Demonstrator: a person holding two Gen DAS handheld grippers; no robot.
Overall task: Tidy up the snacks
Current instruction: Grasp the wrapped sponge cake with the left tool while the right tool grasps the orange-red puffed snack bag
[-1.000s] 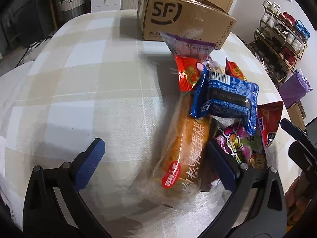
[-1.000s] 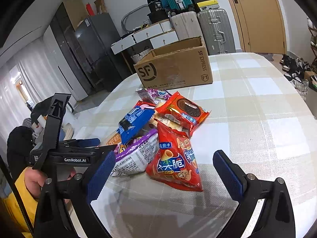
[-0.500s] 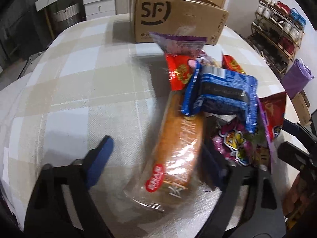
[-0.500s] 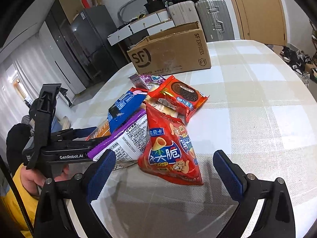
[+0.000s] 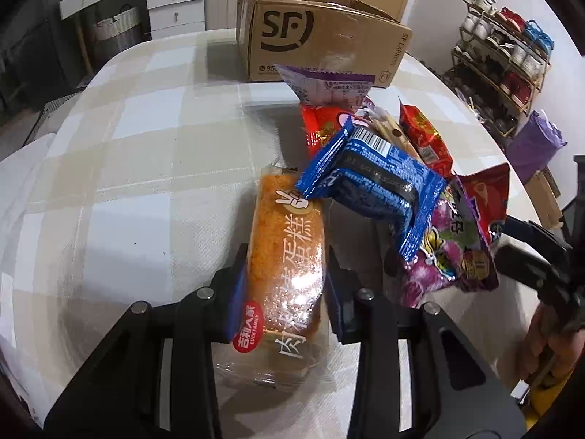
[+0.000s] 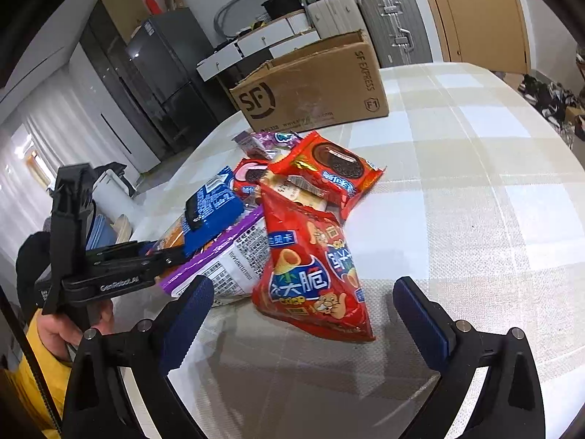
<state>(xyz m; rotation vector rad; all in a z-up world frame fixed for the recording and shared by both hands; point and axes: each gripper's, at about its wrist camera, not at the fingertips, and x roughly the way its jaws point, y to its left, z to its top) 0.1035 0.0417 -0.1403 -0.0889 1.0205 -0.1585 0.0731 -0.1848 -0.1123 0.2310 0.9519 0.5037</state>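
Left wrist: glossy oblong cake packet (image 5: 285,267)

Across my right view, a tall dark grey fridge (image 6: 161,84) stands at upper left, white drawer cabinets (image 6: 256,45) beside it, silver and cream hard-shell suitcases (image 6: 395,29) and a tan wooden door (image 6: 479,14) at upper right. In my left view, a metal shoe rack (image 5: 501,62) lines the white wall at right.
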